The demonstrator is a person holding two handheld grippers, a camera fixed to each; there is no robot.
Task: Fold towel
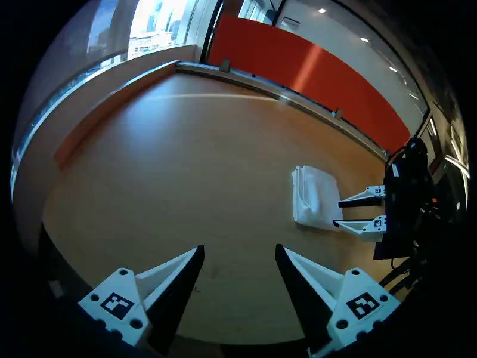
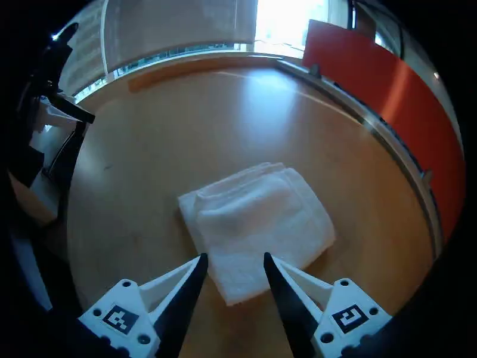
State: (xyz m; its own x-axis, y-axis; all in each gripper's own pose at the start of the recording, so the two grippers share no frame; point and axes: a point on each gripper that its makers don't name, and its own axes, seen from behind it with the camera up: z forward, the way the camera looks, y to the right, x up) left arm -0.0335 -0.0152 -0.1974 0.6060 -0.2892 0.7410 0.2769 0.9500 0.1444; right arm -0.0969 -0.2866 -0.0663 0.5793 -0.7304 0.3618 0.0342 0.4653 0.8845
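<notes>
Fingertips of the left gripper (image 1: 238, 249) nearest in the left gripper view, spread wide, nothing between them, over bare wood of the table (image 1: 179, 179). Farther on, toward the right side of that view, the towel (image 1: 316, 197): white, folded into a thick compact rectangle, lying flat on the tabletop, well apart from the left gripper. At the towel's right edge, the right gripper (image 1: 338, 213): white fingers with dark inner faces pointed at the towel, parted, tips over the edge of the cloth.

Same towel close in front in the right gripper view: near corner reaching down between the two parted fingers, stacked folded layers visible along the upper left edge. Jaws wide, not pressing on the cloth; touching it or just above it, impossible to tell. At the left margin of that view, the left gripper, dim and partly hidden, well away from the towel.

Farthest back: a metal rail (image 1: 280, 95) along the table's far edge, an orange-red wall panel (image 1: 310, 77) behind it, and a bright window (image 1: 158, 24) off to the left.
</notes>
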